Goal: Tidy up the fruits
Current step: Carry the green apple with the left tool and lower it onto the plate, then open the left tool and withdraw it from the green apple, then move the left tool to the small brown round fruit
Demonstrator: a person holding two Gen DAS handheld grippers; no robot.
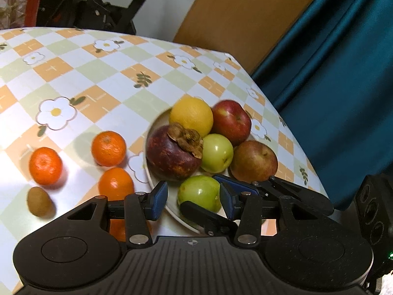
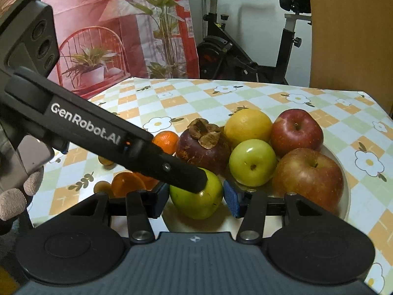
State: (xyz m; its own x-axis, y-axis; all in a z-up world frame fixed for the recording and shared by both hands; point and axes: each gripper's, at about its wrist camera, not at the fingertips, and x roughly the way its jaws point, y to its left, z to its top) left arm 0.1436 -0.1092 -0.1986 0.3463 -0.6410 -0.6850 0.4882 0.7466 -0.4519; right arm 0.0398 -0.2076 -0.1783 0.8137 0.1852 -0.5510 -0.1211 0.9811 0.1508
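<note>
A green apple (image 1: 199,193) (image 2: 196,201) lies at the near edge of a cream plate (image 1: 153,127) (image 2: 343,191). My right gripper (image 2: 196,198) is shut on it, with a pad against each side. My left gripper (image 1: 194,189) straddles the same apple. Its right pad touches the apple, and a strip of plate shows at its left pad. In the right wrist view one of the left gripper's fingers (image 2: 181,172) rests on the apple's top. The plate also holds a dark purple fruit (image 1: 172,158), a yellow citrus (image 1: 191,115), two red apples (image 1: 231,121) and a second green apple (image 1: 217,153).
Several mandarins (image 1: 108,147) and a kiwi (image 1: 39,201) lie on the checked tablecloth left of the plate. The table's edge runs close along the right, beside a blue curtain (image 1: 331,86). A gloved hand (image 2: 14,201) holds the left gripper. An exercise bike (image 2: 245,49) stands behind the table.
</note>
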